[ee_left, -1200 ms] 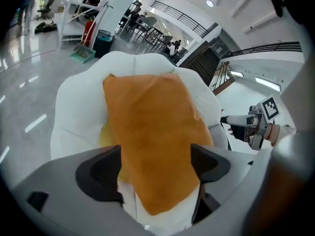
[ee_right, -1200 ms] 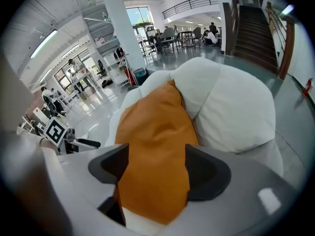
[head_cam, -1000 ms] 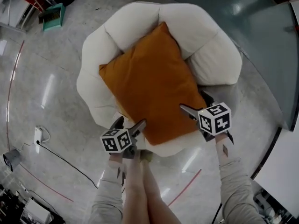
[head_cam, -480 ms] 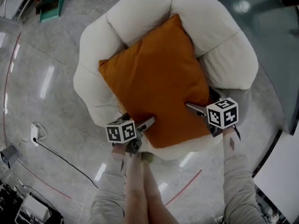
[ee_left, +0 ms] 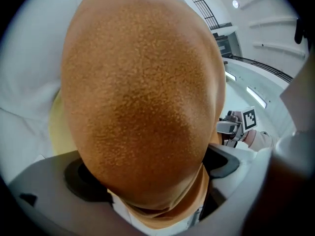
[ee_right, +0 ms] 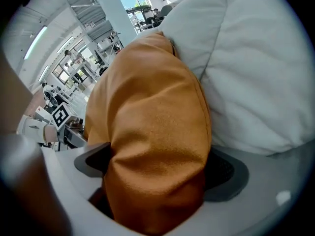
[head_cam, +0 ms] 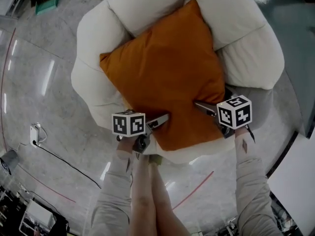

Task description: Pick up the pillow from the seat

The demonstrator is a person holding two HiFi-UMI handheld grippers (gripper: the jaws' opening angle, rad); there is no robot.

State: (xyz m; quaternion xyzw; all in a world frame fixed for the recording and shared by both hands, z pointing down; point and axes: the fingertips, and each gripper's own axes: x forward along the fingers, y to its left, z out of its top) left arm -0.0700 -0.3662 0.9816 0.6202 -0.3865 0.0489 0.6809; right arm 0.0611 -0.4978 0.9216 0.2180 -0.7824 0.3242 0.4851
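Tongs, left point(head_cam: 156, 122) and right point(head_cam: 204, 107), both gape, their jaws just opened wider, each astride a near corner of the orange pillow point(head_cam: 167, 77), at 7 and 5 o'clock on the white seat point(head_cam: 246, 48). My judgement: pinching cover alone risks slipping. Seat's bolster crowds my right tongs at 3 o'clock. Floor cable point(head_cam: 59, 160) lies well clear.

The pillow point(head_cam: 165, 77) is walled in at the far side and both flanks by the puffed cushions of the seat point(head_cam: 246, 43). Only its near edge, at the low seat front, is left open to approach.
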